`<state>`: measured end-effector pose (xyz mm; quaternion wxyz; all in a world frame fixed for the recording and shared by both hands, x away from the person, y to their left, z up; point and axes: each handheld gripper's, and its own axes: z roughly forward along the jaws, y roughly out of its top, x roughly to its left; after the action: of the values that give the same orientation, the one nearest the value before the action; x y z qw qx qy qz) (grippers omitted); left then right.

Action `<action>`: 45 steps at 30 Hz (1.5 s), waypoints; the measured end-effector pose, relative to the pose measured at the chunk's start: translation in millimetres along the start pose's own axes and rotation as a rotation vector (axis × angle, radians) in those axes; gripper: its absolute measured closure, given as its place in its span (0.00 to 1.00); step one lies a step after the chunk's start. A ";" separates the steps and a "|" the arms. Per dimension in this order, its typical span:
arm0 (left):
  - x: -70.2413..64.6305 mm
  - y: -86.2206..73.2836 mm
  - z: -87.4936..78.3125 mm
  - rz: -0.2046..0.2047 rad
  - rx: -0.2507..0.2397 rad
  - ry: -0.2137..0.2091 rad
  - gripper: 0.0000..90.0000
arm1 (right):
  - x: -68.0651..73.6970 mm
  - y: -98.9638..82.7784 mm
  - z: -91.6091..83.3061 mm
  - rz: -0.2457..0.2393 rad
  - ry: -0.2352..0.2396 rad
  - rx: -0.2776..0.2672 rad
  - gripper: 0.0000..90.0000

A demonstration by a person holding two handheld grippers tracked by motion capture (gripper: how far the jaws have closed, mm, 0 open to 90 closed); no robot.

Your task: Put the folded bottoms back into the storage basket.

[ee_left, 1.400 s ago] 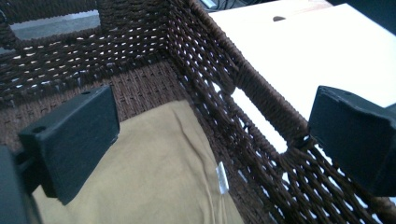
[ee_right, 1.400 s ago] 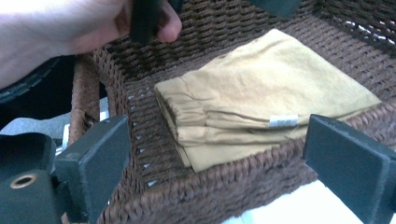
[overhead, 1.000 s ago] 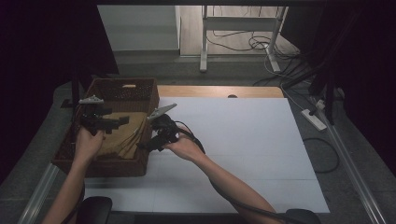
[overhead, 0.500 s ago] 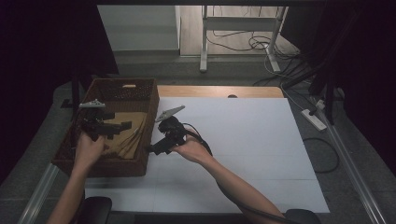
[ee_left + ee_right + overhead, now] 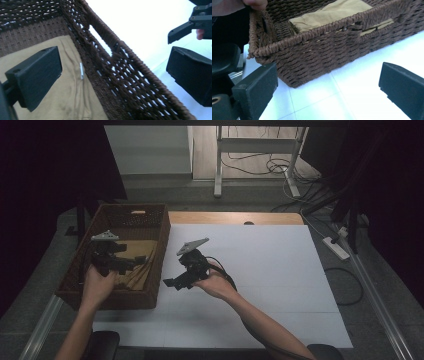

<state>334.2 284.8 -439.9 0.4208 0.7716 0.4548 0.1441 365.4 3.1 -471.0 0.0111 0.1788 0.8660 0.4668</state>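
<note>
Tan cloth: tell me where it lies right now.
The tan cloth lies on the floor of the brown wicker basket at the table's left side in the high view, under the left tongs and left of the right tongs.

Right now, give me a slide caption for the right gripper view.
Open right gripper above the white table, facing the brown wicker basket holding tan cloth.

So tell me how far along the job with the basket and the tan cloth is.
Done, by the look of it: the tan cloth lies inside the brown wicker basket. In hand: nothing. The left tool hangs open over the basket's inside, and the right tool is open over the white table, just outside the basket's wall. Left: possibly tidying the cloth; no other loose item shows on the table.
</note>
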 end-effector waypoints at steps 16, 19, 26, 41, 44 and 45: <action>-28.3 -17.8 -19.2 -0.006 -0.032 0.034 0.00 | 1.7 -17.4 -14.8 0.008 0.011 0.027 0.02; -33.6 -26.3 -18.0 -0.001 -0.013 0.014 0.00 | 1.0 -19.8 -18.4 0.013 0.004 0.028 0.02; -44.8 -41.7 -23.2 0.001 -0.017 0.004 0.00 | -1.5 -27.1 -25.0 0.034 0.006 0.041 0.02; -59.8 -63.5 -39.4 -0.005 -0.074 0.001 0.00 | -5.9 -44.8 -42.5 0.054 -0.009 0.059 0.02; -62.7 -70.5 -41.9 -0.009 -0.082 0.003 0.00 | -7.5 -49.5 -46.5 0.052 -0.020 0.066 0.02; -64.3 -73.2 -43.1 -0.010 -0.080 0.005 0.00 | -7.9 -51.0 -48.0 0.055 -0.024 0.068 0.02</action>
<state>230.6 271.2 -460.7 0.4509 0.7516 0.4534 0.1620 348.5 -63.5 -486.5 0.0023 0.2085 0.8760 0.4349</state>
